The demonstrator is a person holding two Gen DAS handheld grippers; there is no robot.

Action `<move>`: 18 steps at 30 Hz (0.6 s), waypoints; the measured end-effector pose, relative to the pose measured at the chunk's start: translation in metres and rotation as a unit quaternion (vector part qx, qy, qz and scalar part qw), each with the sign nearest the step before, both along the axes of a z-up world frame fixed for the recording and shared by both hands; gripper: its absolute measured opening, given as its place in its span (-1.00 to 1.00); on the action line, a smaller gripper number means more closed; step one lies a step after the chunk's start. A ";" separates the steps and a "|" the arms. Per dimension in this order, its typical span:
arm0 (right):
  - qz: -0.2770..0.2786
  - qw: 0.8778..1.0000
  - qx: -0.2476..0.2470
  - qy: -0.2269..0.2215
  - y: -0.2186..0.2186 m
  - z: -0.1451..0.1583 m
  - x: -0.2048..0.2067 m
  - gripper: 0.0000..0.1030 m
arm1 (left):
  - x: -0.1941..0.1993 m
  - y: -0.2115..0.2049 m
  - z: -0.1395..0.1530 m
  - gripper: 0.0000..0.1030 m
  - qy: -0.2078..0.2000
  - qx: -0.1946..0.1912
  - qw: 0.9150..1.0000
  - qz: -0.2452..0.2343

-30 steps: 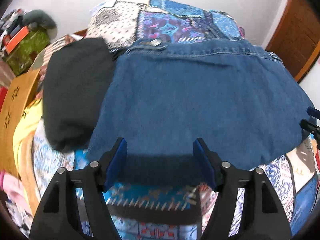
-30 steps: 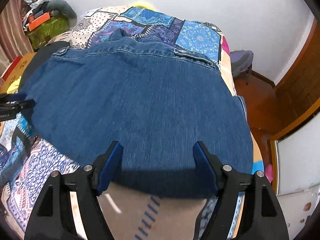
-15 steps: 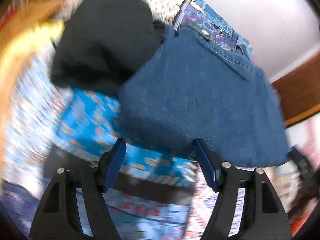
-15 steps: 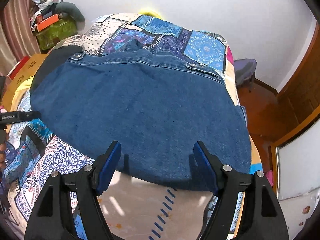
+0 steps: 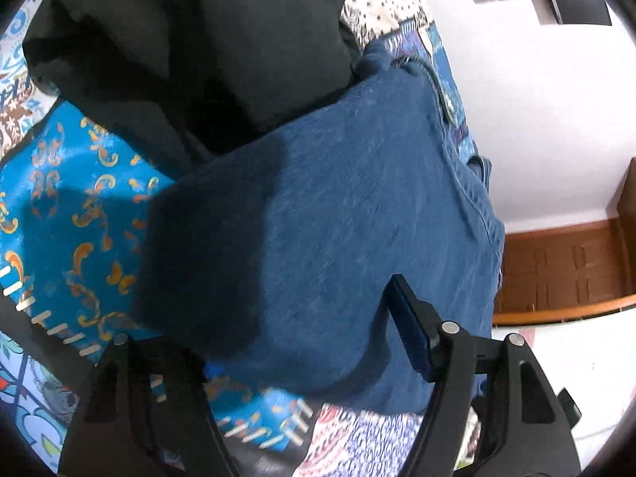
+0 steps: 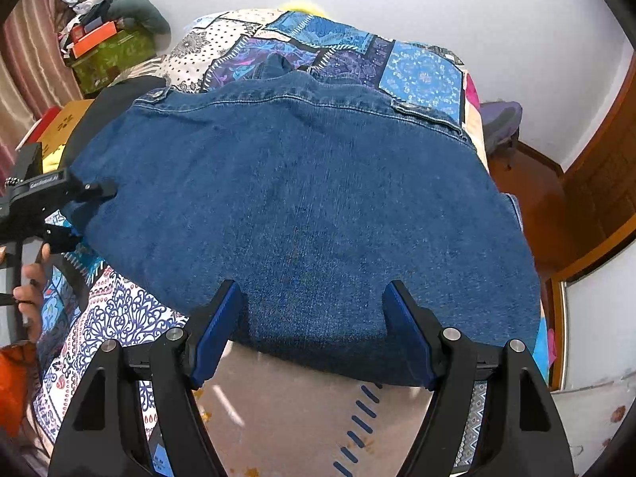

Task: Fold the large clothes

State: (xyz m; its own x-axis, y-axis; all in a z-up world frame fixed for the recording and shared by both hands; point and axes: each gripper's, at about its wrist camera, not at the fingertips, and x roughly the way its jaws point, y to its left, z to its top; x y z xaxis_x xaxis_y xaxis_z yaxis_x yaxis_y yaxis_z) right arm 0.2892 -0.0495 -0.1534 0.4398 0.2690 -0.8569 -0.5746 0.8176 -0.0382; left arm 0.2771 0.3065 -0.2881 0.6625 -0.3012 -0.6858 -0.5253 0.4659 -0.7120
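Patchwork quilted bedspread (image 6: 421, 75) bears our blue denim jacket (image 6: 310, 206); left gripper (image 5: 302, 342) has swung sideways to its edge, right gripper (image 6: 314, 330) waits, both spread, ready to fold.

Patchwork bedspread (image 6: 421, 75) in blue, purple and white panels, spread across the bed. Black garment (image 5: 190, 39) bunched at eleven o'clock on it. Green box (image 6: 111, 55) with an orange box (image 6: 93, 37) on top at ten o'clock, beside a striped curtain (image 6: 24, 63). Wooden door (image 6: 604, 167) at three o'clock. White wall (image 6: 457, 4) at twelve.
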 end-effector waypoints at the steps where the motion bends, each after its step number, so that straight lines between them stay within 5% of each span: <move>1: -0.001 1.000 0.000 0.001 0.000 0.000 0.000 0.39 | 0.002 -0.003 0.004 0.23 0.002 0.014 1.000 0.005; 6: -0.002 1.000 0.006 0.001 0.000 0.007 0.000 0.39 | 0.008 -0.041 0.053 -0.34 0.004 0.172 0.985 -0.018; 8: -0.004 1.000 0.012 0.001 0.001 0.013 0.001 0.39 | 0.008 -0.051 0.075 -0.49 -0.013 0.208 0.978 -0.022; 18: 0.009 0.998 0.051 -0.025 0.034 0.060 0.008 0.40 | -0.014 -0.067 0.189 -0.62 -0.150 0.272 0.950 -0.022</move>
State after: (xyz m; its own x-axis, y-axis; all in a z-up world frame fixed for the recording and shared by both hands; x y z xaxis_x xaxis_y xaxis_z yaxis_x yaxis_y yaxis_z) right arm 0.2974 -0.0157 -0.0938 0.4761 0.3625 -0.8012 -0.5894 0.8077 0.0152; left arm 0.2630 0.2399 -0.0995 0.8478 0.0128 -0.5302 -0.3085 0.8250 -0.4734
